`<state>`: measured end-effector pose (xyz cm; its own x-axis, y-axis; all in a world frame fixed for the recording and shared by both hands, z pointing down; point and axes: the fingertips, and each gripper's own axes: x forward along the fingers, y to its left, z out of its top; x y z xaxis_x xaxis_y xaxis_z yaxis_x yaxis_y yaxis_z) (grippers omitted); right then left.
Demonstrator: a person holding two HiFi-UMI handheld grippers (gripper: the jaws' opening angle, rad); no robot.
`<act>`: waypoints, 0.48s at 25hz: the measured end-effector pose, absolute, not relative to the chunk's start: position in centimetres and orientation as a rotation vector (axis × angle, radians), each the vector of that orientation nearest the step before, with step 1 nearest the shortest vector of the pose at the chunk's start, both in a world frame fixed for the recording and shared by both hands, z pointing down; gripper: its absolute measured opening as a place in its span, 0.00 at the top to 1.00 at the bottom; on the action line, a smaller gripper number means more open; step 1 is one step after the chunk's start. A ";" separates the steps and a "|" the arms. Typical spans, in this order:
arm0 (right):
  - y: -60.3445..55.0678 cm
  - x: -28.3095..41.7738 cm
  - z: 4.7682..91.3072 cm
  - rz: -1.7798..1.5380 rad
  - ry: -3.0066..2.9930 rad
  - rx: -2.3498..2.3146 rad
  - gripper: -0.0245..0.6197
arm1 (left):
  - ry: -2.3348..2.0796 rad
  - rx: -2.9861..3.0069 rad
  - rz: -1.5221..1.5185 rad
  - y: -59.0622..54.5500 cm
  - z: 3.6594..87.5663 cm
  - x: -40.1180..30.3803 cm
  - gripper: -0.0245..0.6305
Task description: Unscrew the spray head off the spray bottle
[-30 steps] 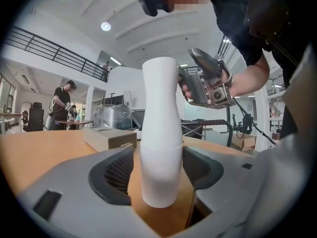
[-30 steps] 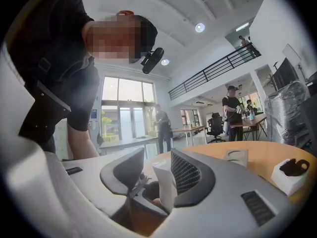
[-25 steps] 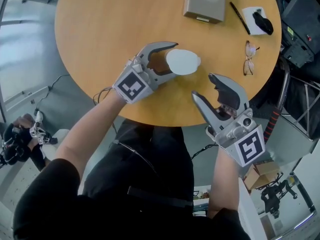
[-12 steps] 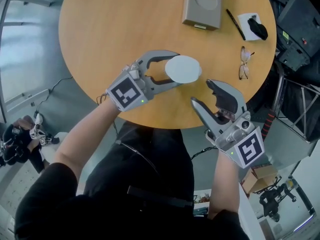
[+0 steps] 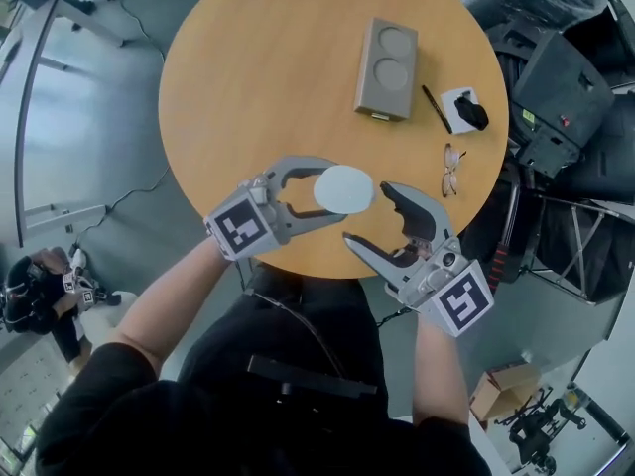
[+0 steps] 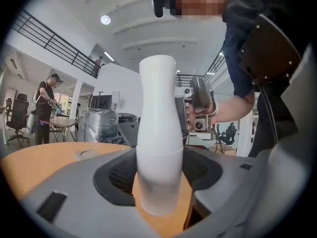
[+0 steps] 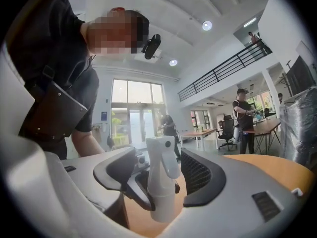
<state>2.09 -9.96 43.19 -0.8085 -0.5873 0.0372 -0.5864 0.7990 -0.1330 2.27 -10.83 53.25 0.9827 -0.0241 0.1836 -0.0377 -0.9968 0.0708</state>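
Head view: the left tool (image 5: 335,189) clamps the white plastic spray bottle (image 5: 349,185) over the wooden tabletop (image 5: 258,87), just ahead of the right tool (image 5: 366,212). Left gripper view: jaws pinch its lower body. Right gripper view: jaws have just been spreading wide, with the white trigger spray head (image 7: 159,157) between them untouched, so unscrewing looks unstarted

Spray bottle (image 6: 157,133) smooth matt plastic, table (image 5: 248,87) smooth wood-look top w/ low sheen.
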 end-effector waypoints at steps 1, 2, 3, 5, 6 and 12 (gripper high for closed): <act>-10.0 2.0 42.1 -0.212 2.983 -0.962 0.48 | -0.042 3.046 0.284 -10.6 52.0 2.1 0.50; -10.0 1.8 41.1 -0.204 2.995 -0.952 0.47 | -0.036 3.041 0.289 -10.3 50.9 2.0 0.50; -10.0 1.6 40.1 -0.194 3.010 -0.938 0.45 | -0.028 3.045 0.297 -10.0 49.8 1.9 0.50; -9.6 1.1 38.3 -0.175 3.038 -0.894 0.43 | -0.012 3.062 0.318 -9.1 47.9 1.6 0.50; -9.3 0.9 37.6 -0.174 3.050 -0.870 0.41 | -0.010 3.063 0.321 -8.6 47.1 1.5 0.50; -7.2 -0.7 33.8 -0.163 3.113 -0.711 0.41 | -0.020 3.042 0.308 -6.1 43.5 1.7 0.50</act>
<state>-0.70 -7.20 33.78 -0.8995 -0.4300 0.0775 -0.4357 0.8959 -0.0870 1.74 -6.13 43.50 0.9796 -0.0045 0.2009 -0.0214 -0.9964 0.0822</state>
